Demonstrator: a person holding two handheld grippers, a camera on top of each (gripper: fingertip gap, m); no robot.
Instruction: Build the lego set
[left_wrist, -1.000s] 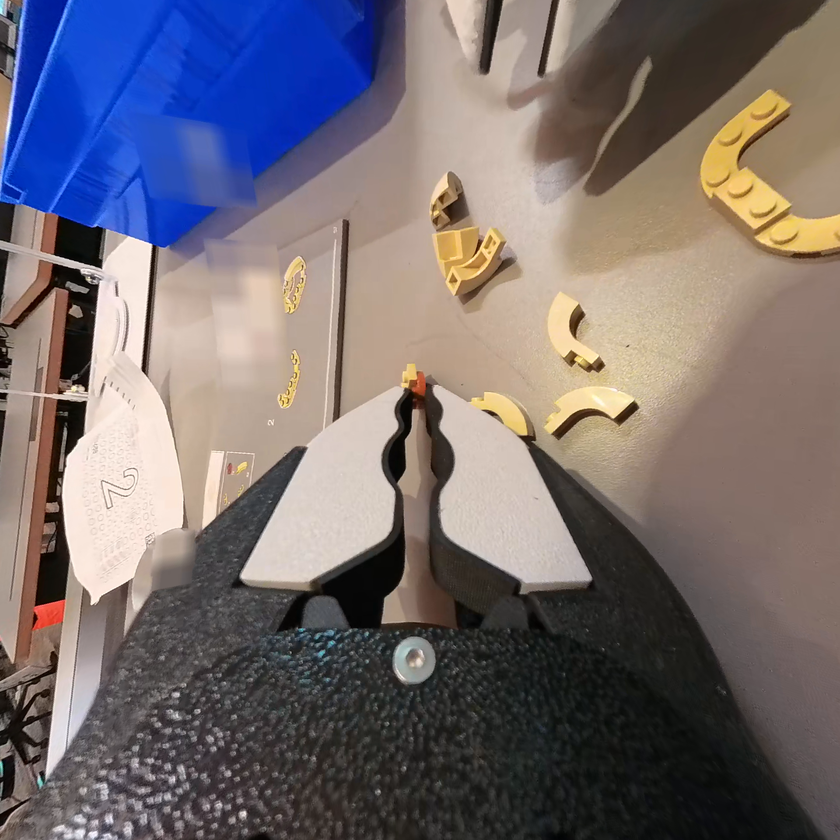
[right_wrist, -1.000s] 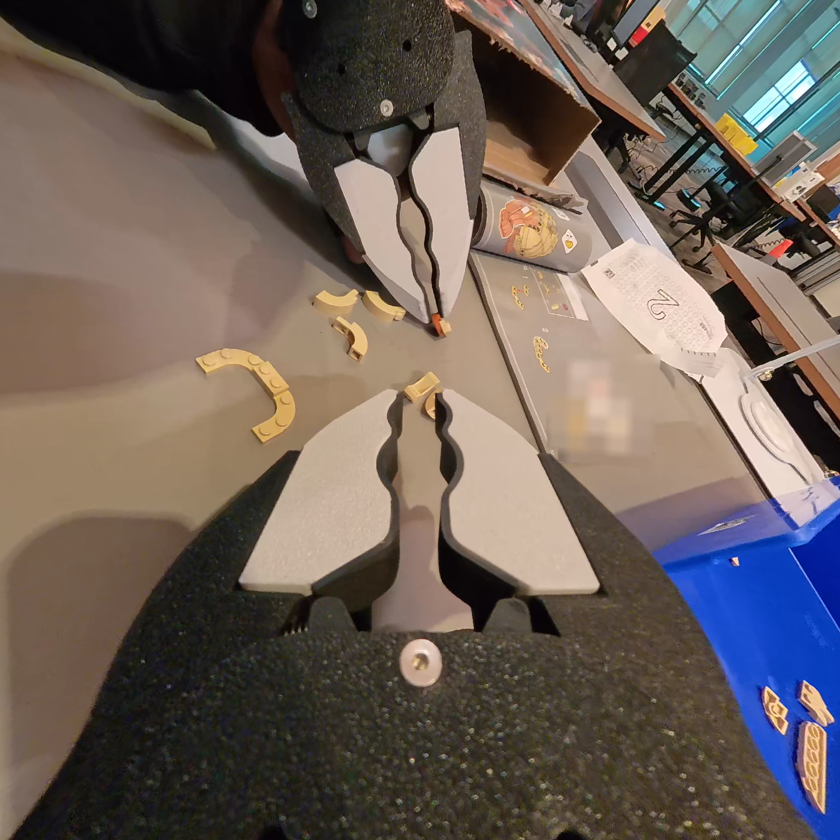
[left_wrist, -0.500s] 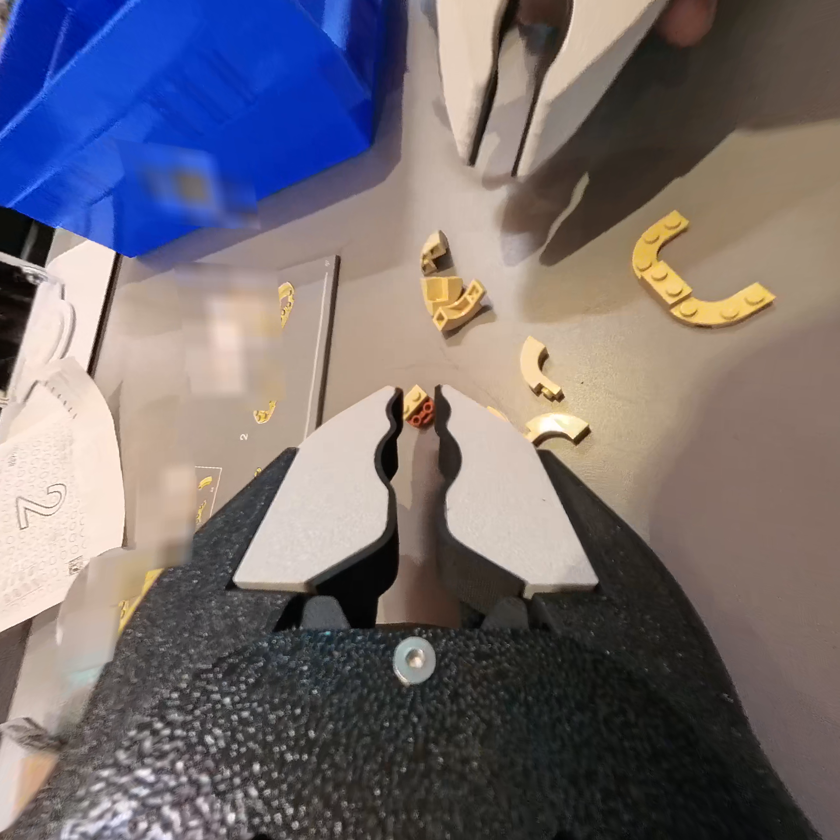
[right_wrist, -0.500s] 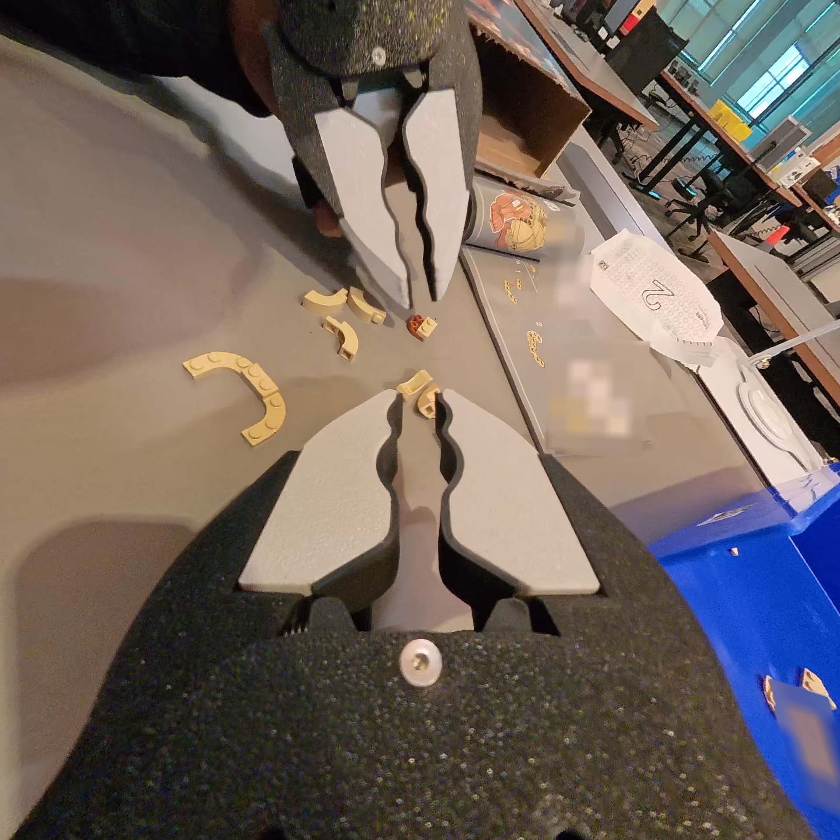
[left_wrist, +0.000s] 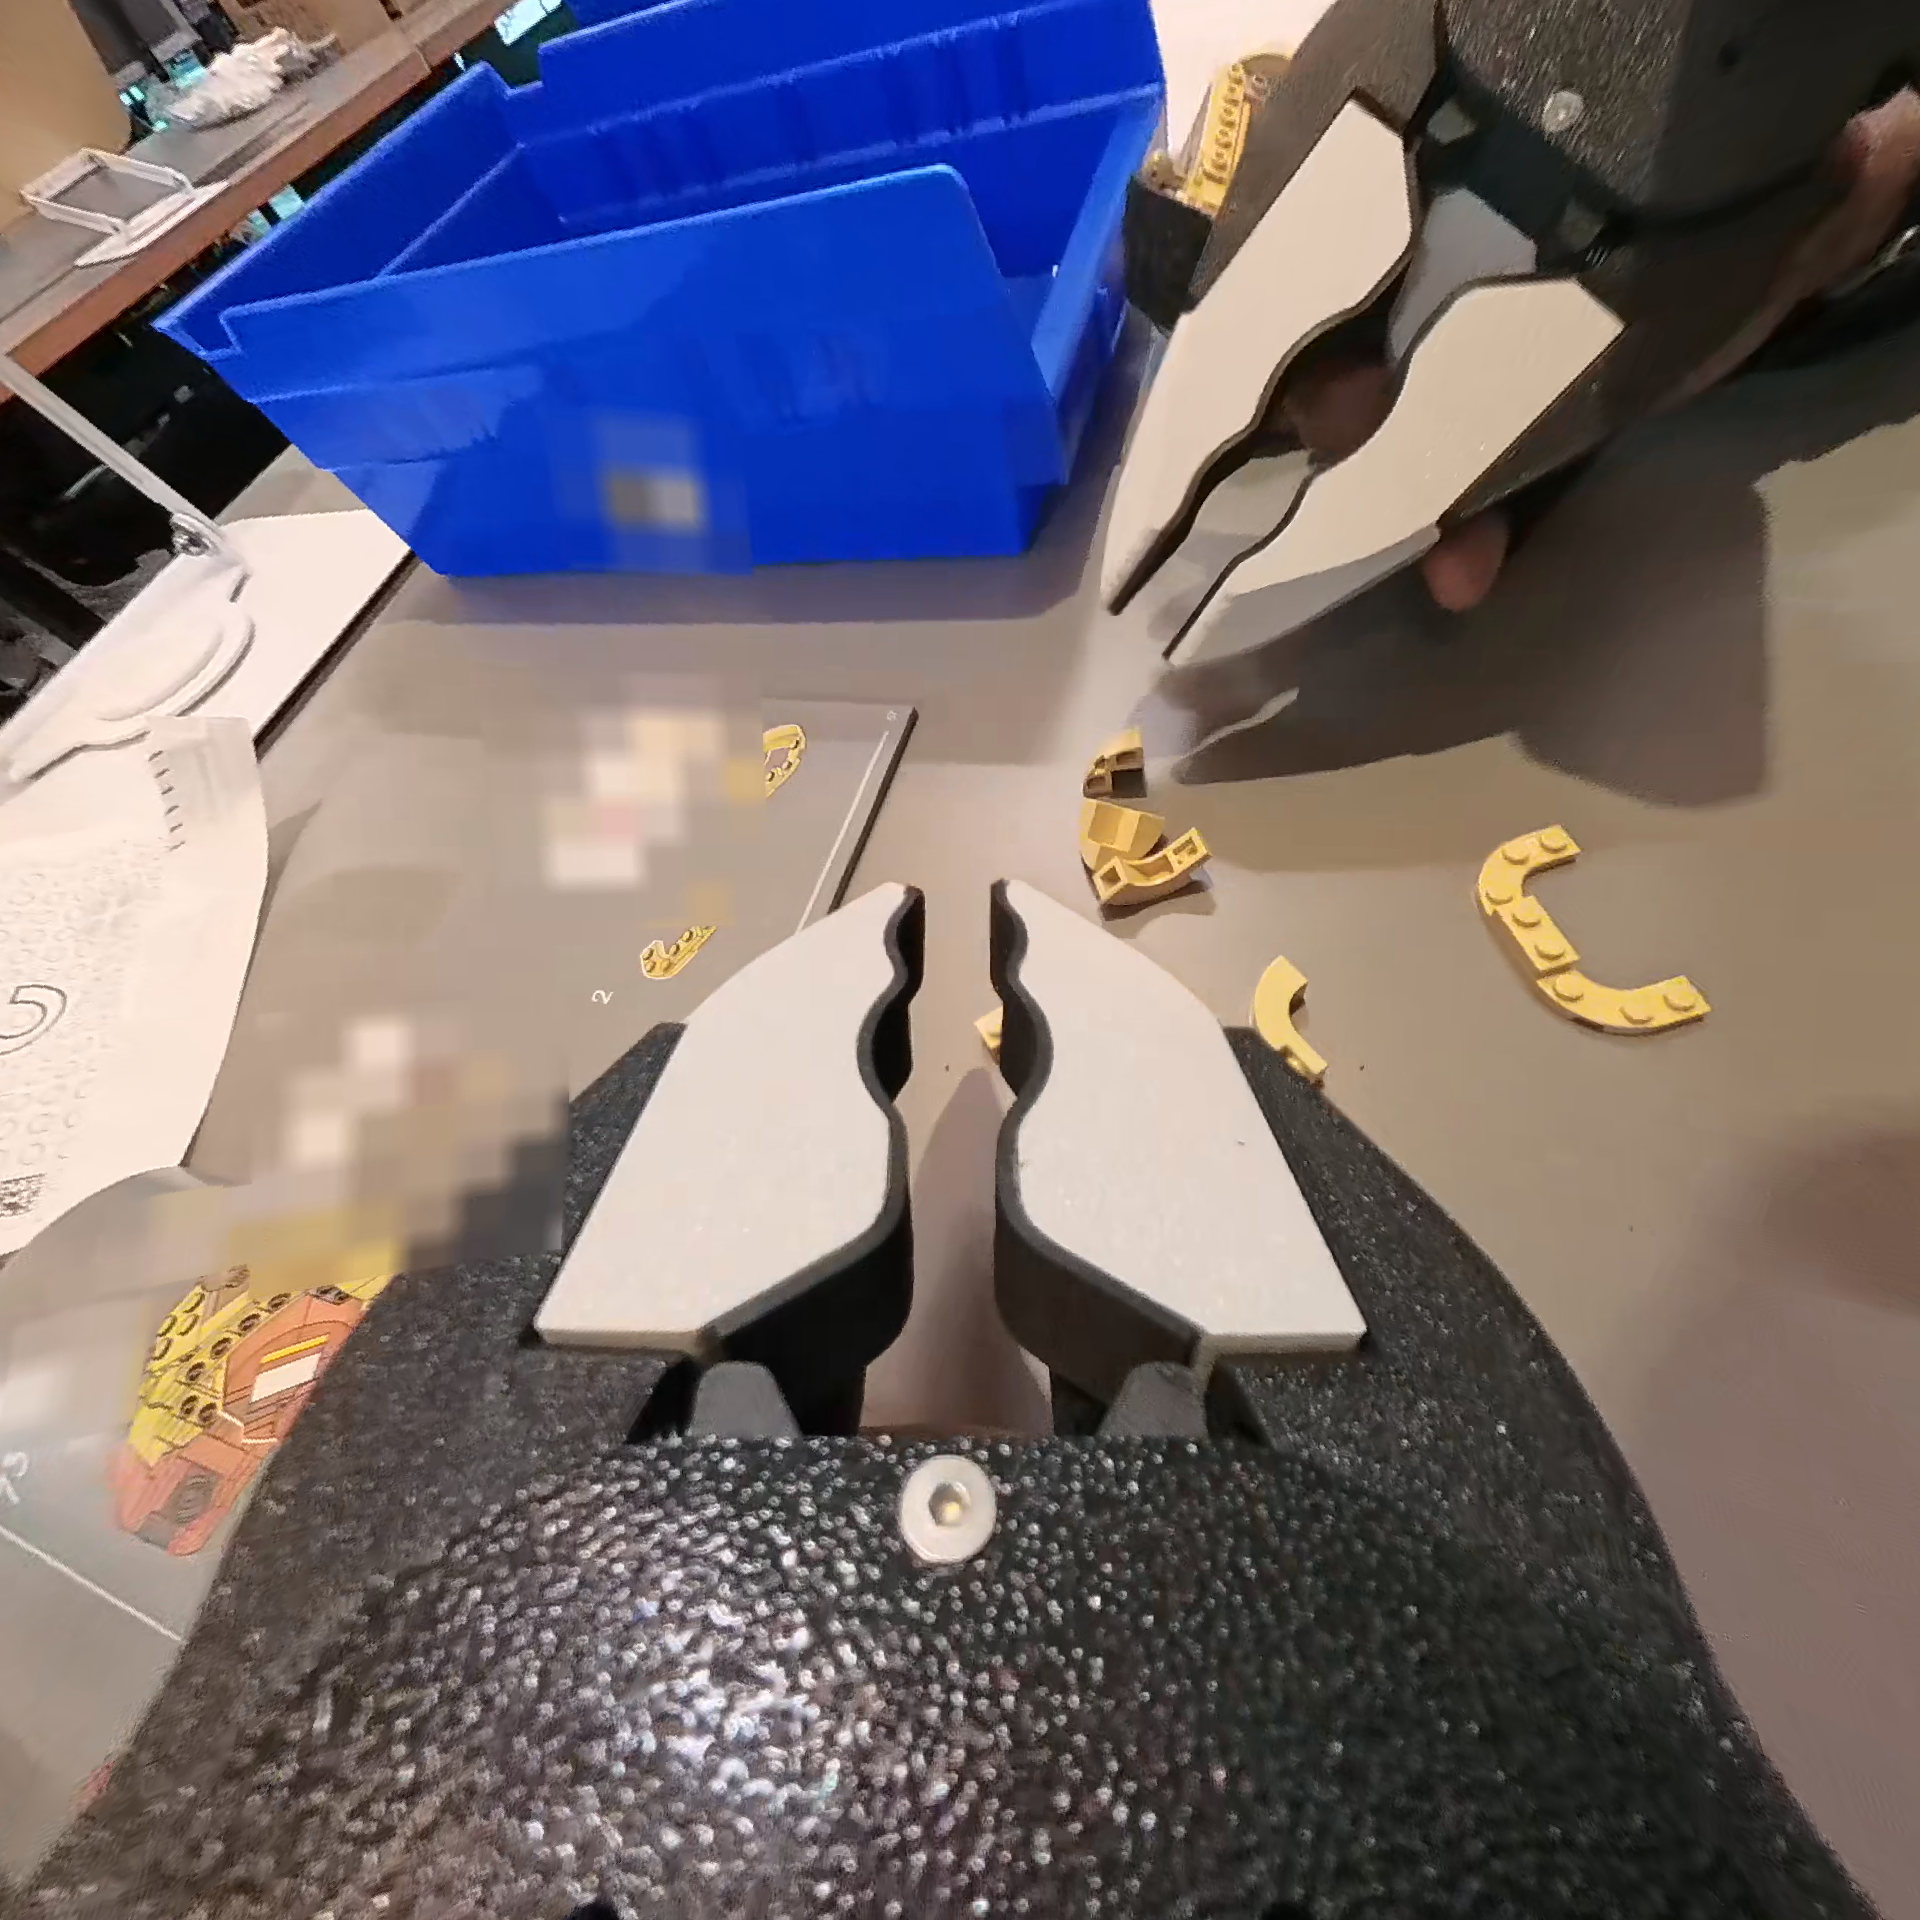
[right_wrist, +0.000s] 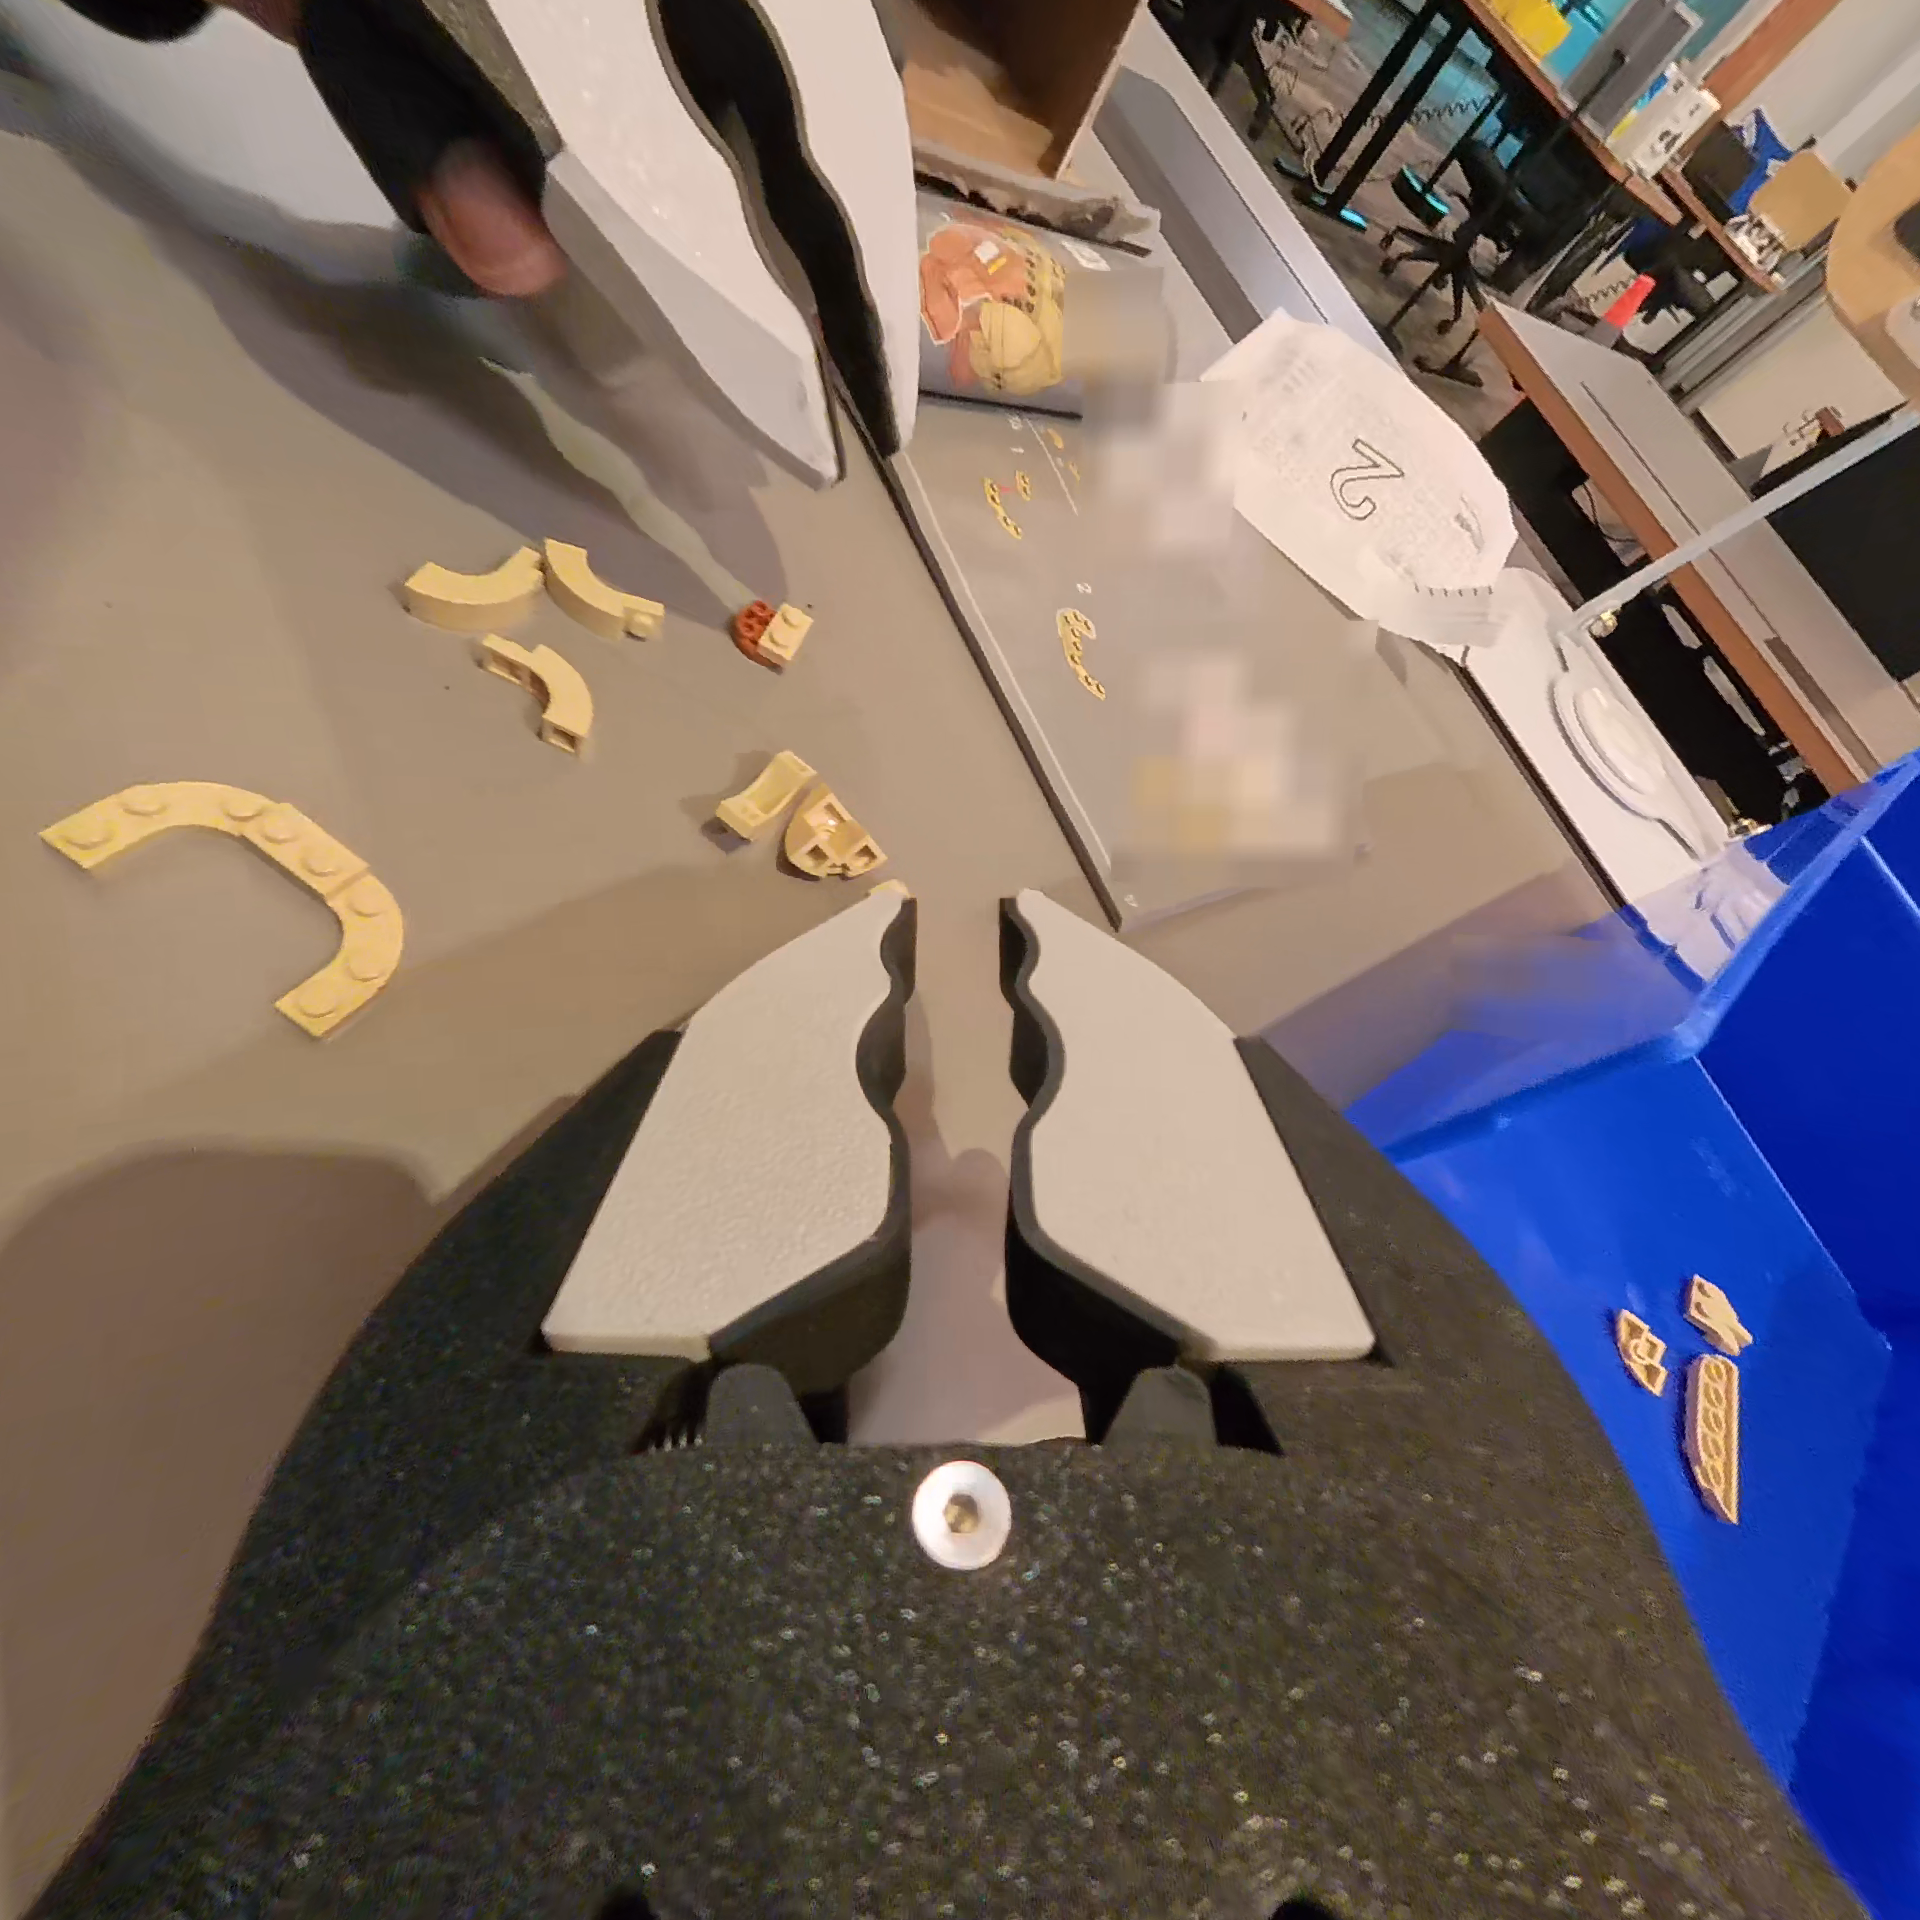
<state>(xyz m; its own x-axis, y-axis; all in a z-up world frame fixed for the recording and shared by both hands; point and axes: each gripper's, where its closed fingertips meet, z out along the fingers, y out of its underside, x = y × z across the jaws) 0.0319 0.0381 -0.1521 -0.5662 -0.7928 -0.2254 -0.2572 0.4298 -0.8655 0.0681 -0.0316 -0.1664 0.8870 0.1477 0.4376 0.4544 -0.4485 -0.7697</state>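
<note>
left gripper: the left gripper (left_wrist: 956, 904) hung over the grey table (left_wrist: 1558, 1299) with its jaws a bit apart and nothing between them; a tiny tan bit (left_wrist: 989, 1029) peeked out beside its right finger, mostly covered, so no idea what shape it was

right gripper: the right gripper (right_wrist: 956, 914) also had its jaws slightly apart over bare table, holding nothing; a sliver of a tan piece (right_wrist: 888, 886) showed at its left fingertip, rest hidden; touching or not, couldn't tell

small stack: an orange-and-tan brick stack (right_wrist: 771, 629) sat loose on the table below the left gripper's tips, clear of them; only the right wrist view caught it

loose parts: a tan curved plate (right_wrist: 260, 883) with studs lay well off to one side; three tan arches (right_wrist: 520, 623) sat together near the stack; two more tan pieces (right_wrist: 800, 821) lay just ahead of the right gripper

bin: the blue bin (left_wrist: 675, 343) stood at the table's far side, blurry in the left wrist view, cut off in the right one; a few tan parts (right_wrist: 1704, 1392) lay inside it

paper stuff: an instruction booklet (right_wrist: 1195, 675) lay open by the bricks, partly mosaicked; a white paper bag (right_wrist: 1371, 488) sat past it

hand: a fingertip (right_wrist: 488, 223) showed behind the left gripper, smeared by motion; the rest was cut off
</note>
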